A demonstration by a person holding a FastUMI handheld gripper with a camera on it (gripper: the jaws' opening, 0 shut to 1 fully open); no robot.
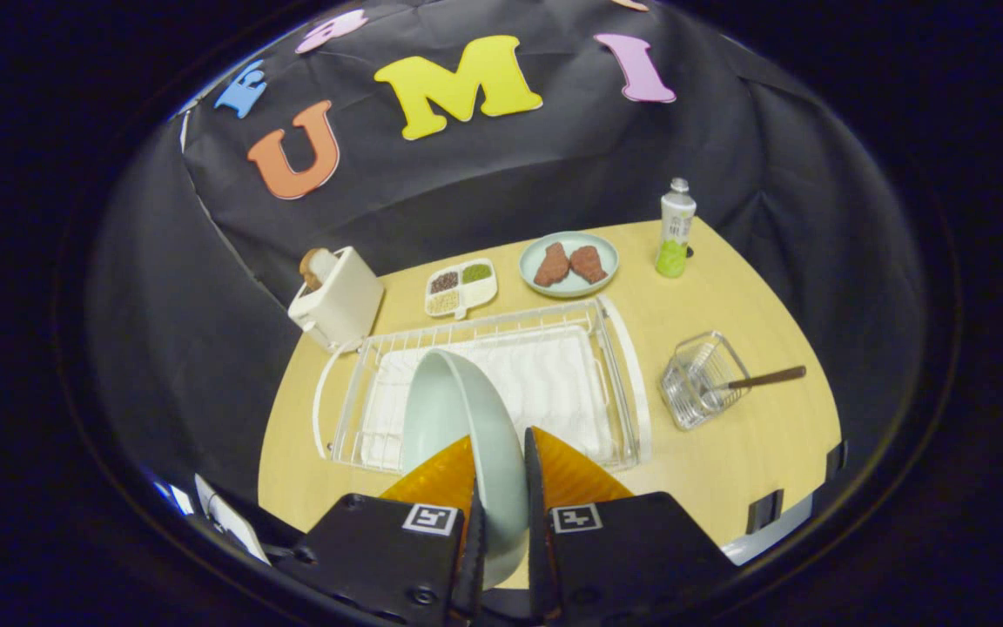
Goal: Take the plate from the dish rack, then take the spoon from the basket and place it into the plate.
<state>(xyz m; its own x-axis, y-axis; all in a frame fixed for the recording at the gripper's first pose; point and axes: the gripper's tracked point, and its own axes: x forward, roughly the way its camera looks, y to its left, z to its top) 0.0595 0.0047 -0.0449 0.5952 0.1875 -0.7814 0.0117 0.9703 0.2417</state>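
The tabletop [754, 470] has its best bare stretch on the near side, between the dish rack [501, 383] and the front edge and out toward the wire basket [700, 383], which looks like the place to set down. The first step is in hand: the jaws of the gripper [501, 488] are closed narrowly on the rim of the pale plate [454, 418], held on edge above the rack's near rail. Next, I judge, the plate must clear that rail and go down flat, short of the edge, before reaching for the spoon [758, 379] whose handle sticks out of the basket.

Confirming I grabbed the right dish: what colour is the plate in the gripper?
Pale mint green, plain, no pattern. The plate shows best in the gripper view, between the fingers.
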